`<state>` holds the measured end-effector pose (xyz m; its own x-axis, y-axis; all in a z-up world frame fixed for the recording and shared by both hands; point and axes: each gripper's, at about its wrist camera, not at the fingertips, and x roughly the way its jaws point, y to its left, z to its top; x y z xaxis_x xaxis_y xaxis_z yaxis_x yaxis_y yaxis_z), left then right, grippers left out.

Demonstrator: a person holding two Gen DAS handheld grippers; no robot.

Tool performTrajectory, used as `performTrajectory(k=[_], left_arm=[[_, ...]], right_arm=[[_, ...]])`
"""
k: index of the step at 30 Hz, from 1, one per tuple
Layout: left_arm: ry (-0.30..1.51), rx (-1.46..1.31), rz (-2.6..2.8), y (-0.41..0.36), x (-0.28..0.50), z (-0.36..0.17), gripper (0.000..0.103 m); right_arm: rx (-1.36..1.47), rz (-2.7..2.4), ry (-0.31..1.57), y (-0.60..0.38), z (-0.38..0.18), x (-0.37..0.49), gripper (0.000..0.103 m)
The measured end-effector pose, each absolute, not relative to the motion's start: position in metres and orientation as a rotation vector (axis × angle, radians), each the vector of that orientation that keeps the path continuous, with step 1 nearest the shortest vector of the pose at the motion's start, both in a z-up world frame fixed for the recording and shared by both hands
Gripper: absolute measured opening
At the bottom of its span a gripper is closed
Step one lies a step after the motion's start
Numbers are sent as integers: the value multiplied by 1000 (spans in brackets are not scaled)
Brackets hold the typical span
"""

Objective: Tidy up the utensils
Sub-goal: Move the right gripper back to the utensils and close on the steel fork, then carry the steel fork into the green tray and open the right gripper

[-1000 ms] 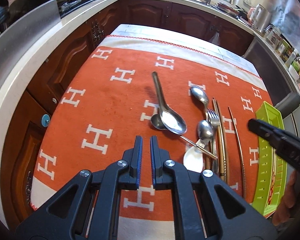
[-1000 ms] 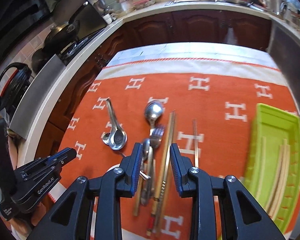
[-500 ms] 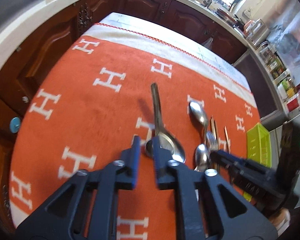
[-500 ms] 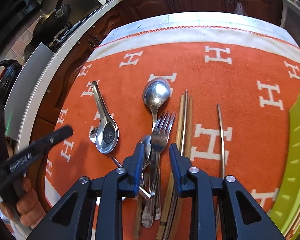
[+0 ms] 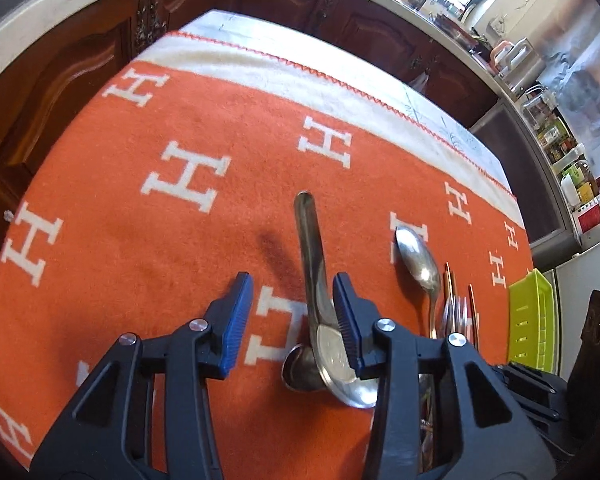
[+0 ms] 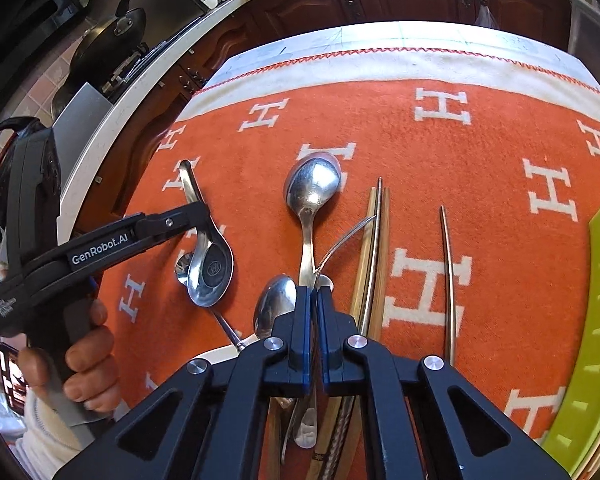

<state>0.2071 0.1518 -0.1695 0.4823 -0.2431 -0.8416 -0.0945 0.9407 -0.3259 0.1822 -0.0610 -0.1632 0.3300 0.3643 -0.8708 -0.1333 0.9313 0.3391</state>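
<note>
The right gripper has its jaws pressed nearly together on the fork, whose tines curl up and tilt toward the chopsticks just beside it on the orange blanket. Over at the blanket's left edge the left gripper, gripped in a hand, reaches across the handle of the soup spoon, while a large spoon lies bowl-up near the middle. A single metal chopstick lies apart toward the right edge, where the green tray sits.
</note>
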Motion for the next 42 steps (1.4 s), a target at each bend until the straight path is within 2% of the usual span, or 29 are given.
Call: performTrajectory(k=[3,4,6,7,14,25,33,42], left_arm=[[1039,-335,-90,145,209,-172,36],[1027,-336,-86,143,209,-173,24],[1034,-359,-108,141,210,-178,7],[1027,-369,-108,142,209,-178,5],[981,-401,-141,135,203,-168,2],[888,-317,-329,100,144,-86,2],[835,-231,-428,52,91,-37,2],[850,-133,-532,-16,56,-16,2]], right_arm=[[229,329,1191,-65,-162,178,4],[231,329,1192,-66,-161,178,4],[240,328,1193,-67,-161,177,3],[243,327,1192,-68,-161,177,3],[252,317,1161,-74,-149,169,3],[284,338,1041,-100,-91,125,3],[295,332,900,-133,-31,74,3],[344,251,778,-204,21,3,3]])
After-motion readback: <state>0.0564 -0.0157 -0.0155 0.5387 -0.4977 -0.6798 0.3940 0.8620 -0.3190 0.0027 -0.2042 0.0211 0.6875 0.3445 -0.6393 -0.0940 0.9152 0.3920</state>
